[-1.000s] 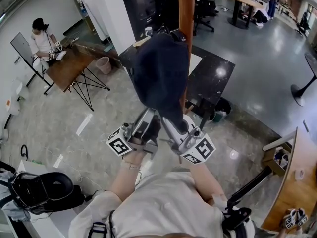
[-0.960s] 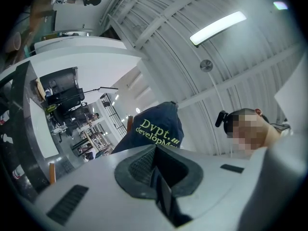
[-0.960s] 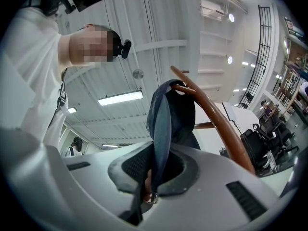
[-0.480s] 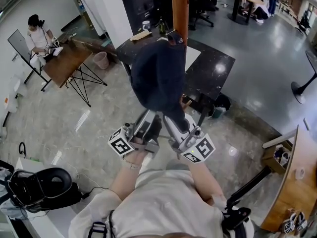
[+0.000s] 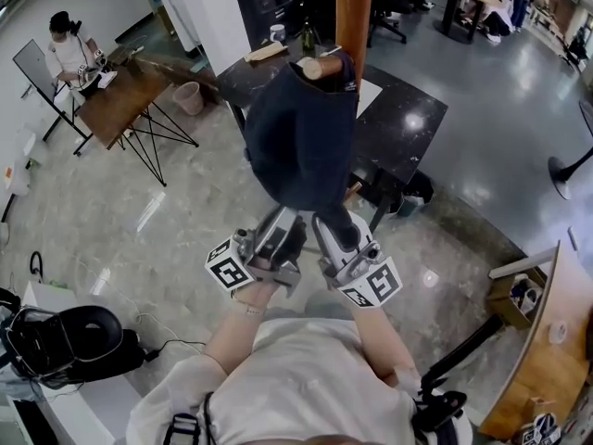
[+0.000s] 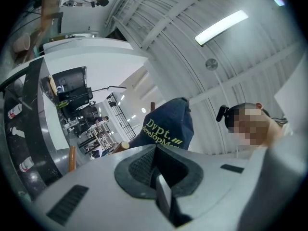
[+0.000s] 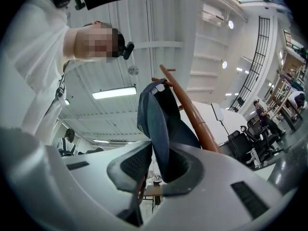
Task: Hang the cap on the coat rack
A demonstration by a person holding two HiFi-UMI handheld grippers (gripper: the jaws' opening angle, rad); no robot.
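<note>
My right gripper (image 5: 345, 239) has its jaws clamped on the lower edge of the cap (image 5: 301, 142). In the right gripper view the dark blue cloth runs down between them and fills the gap. I hold it by that low edge on purpose, so that the rest of the cap stands up above my jaws and its top reaches the rack before my gripper does.

The cap is raised in the air against the coat rack (image 5: 352, 7), whose brown pole passes just behind it. In the head view the cap covers the left edge of the dark desk (image 5: 403, 133) far below. The pale round end of a wooden peg (image 5: 321, 67) shows at the cap's upper edge, touching or nearly touching the cloth. I cannot tell whether the cap has caught over it yet.

My left gripper (image 5: 278, 239) sits just beside the right one, with its jaws together on nothing. In its own view the cap, with its yellow-green lettering, stands beyond the tips, apart from them. I judge that I hold it close so that it can steady or nudge the cloth if the cap swings.

As I read it, the task is near its end. The top of the cap must settle over the peg before my right jaws let go. Let go too early and the cap would likely slide off the peg's rounded end and drop.
</note>
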